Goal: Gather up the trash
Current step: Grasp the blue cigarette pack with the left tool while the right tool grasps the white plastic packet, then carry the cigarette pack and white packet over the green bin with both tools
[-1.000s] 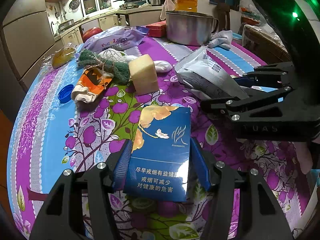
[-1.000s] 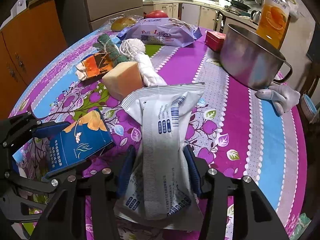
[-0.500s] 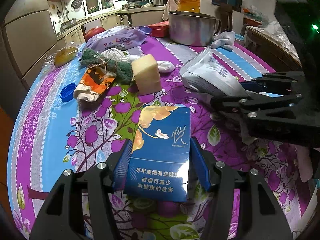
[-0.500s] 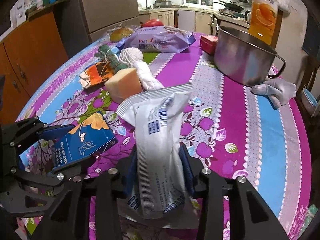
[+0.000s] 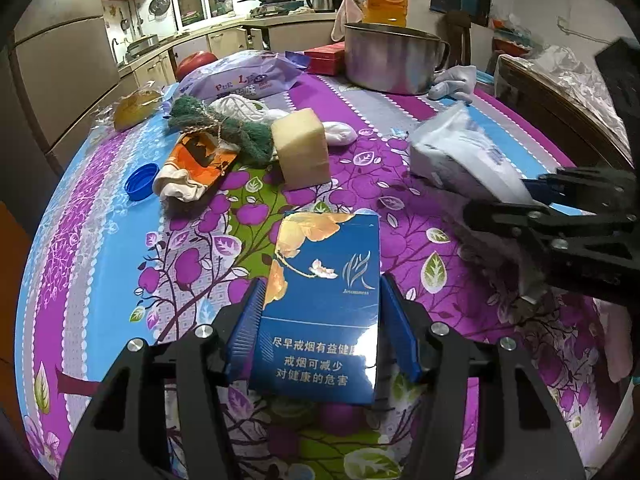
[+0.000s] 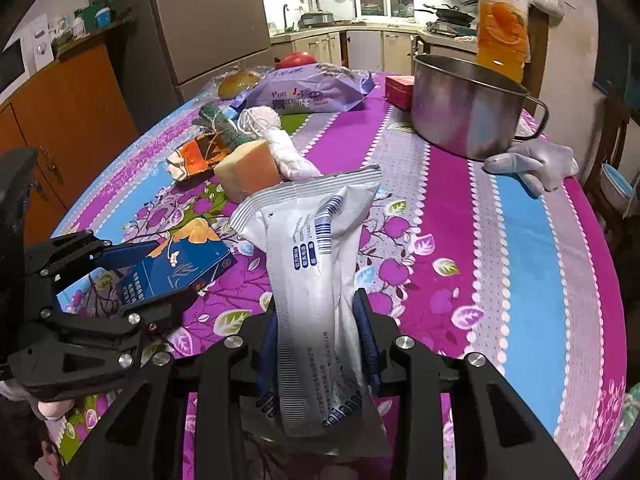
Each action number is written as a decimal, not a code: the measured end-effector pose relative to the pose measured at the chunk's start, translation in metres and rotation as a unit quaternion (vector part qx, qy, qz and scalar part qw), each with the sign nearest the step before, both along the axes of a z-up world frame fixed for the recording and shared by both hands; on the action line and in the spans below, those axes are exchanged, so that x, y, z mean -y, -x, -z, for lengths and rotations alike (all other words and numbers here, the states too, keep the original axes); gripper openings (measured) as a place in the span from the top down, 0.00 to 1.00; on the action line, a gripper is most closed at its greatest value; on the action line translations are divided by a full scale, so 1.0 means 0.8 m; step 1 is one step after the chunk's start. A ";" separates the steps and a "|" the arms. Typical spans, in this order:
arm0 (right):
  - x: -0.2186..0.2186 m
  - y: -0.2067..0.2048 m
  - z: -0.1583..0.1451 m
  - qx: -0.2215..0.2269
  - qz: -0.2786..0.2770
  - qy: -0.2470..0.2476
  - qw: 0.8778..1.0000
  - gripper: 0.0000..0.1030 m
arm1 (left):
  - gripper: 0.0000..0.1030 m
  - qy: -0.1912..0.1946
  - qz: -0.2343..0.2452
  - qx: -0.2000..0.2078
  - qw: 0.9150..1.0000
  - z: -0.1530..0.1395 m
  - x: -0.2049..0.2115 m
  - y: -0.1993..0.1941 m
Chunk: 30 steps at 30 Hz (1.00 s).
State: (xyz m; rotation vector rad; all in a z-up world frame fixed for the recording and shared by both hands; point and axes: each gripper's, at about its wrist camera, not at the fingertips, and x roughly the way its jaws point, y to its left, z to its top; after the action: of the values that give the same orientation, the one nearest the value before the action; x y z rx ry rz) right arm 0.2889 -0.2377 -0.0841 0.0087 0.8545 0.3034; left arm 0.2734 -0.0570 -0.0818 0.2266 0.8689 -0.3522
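Indoor artificial light, moderately dim with a warm cast; both views show heavy fisheye bending and black vignette at the corners, worst along the bottom and side edges. White glare patch on the glossy blue cigarette pack [image 5: 320, 312] low centre in the left wrist view. The crumpled white plastic wrapper [image 5: 460, 156] at right is motion-blurred there, and the background kitchen at top is soft.
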 end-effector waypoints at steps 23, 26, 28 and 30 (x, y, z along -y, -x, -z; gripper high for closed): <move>0.014 0.115 -0.026 0.096 0.052 -0.034 0.993 0.65 | 0.47 0.026 -0.115 0.078 0.990 -0.029 -0.032 0.072; 0.016 0.129 -0.027 0.103 0.056 -0.036 0.992 0.65 | 0.47 0.025 -0.114 0.097 0.988 -0.037 -0.027 0.083; 0.019 0.136 -0.028 0.107 0.059 -0.038 0.992 0.65 | 0.47 0.028 -0.112 0.109 0.987 -0.046 -0.023 0.092; 0.020 0.143 -0.029 0.113 0.062 -0.038 0.991 0.65 | 0.47 0.032 -0.111 0.116 0.986 -0.053 -0.020 0.098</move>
State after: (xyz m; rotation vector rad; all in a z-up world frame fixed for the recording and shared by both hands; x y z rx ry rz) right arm 0.1743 -0.2533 -0.0606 0.0971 0.6142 0.2150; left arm 0.1948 -0.0409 -0.0395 0.1065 0.6434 -0.1417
